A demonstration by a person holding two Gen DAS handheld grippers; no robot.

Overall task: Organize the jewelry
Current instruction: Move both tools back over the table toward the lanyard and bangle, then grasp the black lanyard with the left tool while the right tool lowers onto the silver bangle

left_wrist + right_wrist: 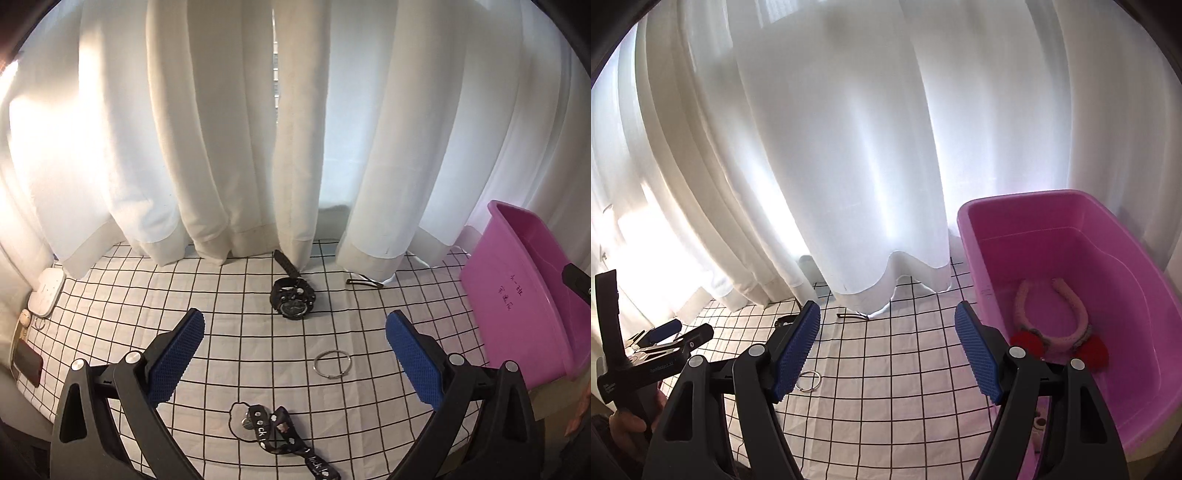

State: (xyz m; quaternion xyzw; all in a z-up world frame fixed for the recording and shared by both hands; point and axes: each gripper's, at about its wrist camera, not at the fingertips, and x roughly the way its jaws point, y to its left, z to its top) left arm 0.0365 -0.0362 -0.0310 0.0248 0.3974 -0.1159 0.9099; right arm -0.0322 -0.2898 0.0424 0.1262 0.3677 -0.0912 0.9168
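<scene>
Plainly laid out on a soft checked cloth: pink plastic tub, smooth, rigid, holding a knitted headband; chunky black watch mid-cloth, probably heaviest, best pinched across its stiff case; printed strap, limp; thin metal ring, slippery, flat. Left gripper wide, empty; right gripper apart, empty.

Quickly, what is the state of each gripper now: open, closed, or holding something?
Left gripper: open wide, nothing between its fingers.
Right gripper: open, nothing between its fingers.
</scene>
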